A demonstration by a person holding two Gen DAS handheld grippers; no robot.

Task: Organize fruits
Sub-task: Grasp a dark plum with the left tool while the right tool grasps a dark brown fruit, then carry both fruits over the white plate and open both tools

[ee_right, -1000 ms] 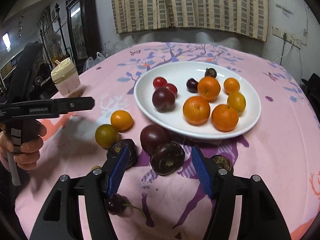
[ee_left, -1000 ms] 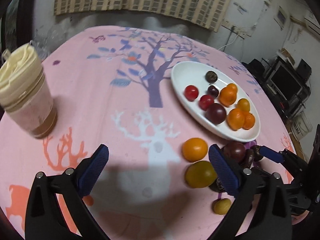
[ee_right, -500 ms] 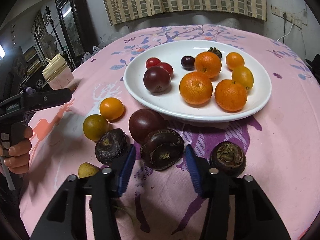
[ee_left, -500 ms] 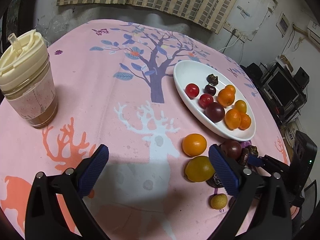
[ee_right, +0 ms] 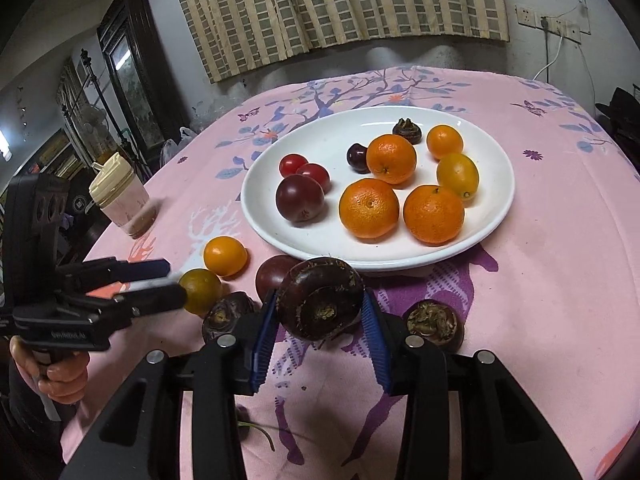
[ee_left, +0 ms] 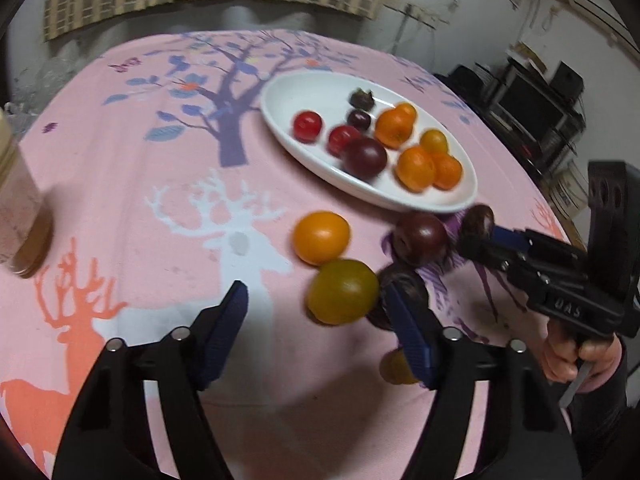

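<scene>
Only right wrist view shows water chestnut between right tool pads.

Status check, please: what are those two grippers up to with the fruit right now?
Right gripper closing, pads on a dark brown fruit. Left gripper closing, nothing gripped yet, greenish-yellow fruit just ahead. White plate beyond, path clear.

The bench, under a pink cloth printed with trees and deer, carries a white plate at frame centre. A lidded cup stands at the left. Before the plate's near rim lie an orange fruit, a yellow-green fruit, a dark plum and brown water chestnuts.
</scene>
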